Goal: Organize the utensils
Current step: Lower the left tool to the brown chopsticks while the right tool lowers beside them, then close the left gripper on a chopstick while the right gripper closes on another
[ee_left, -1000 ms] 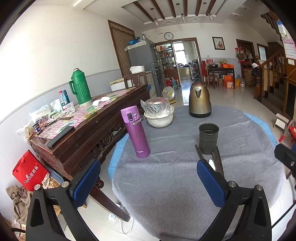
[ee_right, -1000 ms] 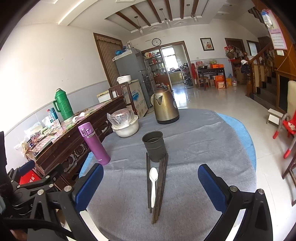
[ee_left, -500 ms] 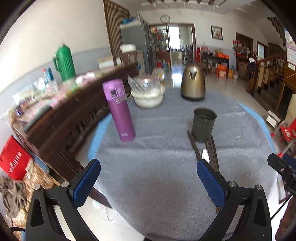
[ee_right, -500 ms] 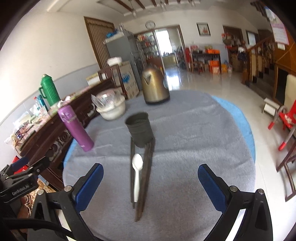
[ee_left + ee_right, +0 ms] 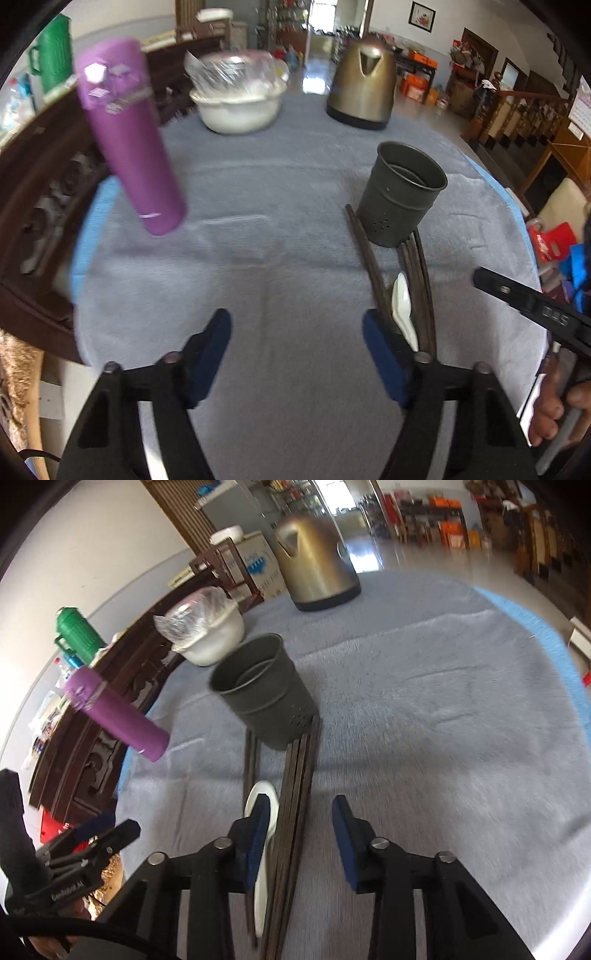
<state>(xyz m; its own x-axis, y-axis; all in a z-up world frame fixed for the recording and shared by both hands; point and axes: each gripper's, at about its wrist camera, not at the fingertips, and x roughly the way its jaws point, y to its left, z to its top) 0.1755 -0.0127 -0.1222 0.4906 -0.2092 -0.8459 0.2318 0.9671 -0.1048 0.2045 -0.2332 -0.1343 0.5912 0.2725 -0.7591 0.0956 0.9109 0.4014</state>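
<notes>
Both grippers have dropped toward the table since a second ago, so the ceiling is out of sight and the cloth fills each view. Largest is the round table (image 5: 295,258), under a grey cloth with a blue edge. At the far side stands a brass-coloured kettle (image 5: 364,81), and left of it a white bowl (image 5: 240,107) covered with clear plastic; what it contains I cannot tell. A purple flask (image 5: 129,140) stands at the left. The dark utensil cup (image 5: 264,694) looks empty. Dark chopsticks (image 5: 295,812) and a white spoon (image 5: 264,849) lie on the cloth just in front of it.

The left gripper (image 5: 295,354) is closing over bare cloth, gripping nothing. The right gripper (image 5: 301,834) is closing with the chopsticks between its jaws, not yet pinched.
</notes>
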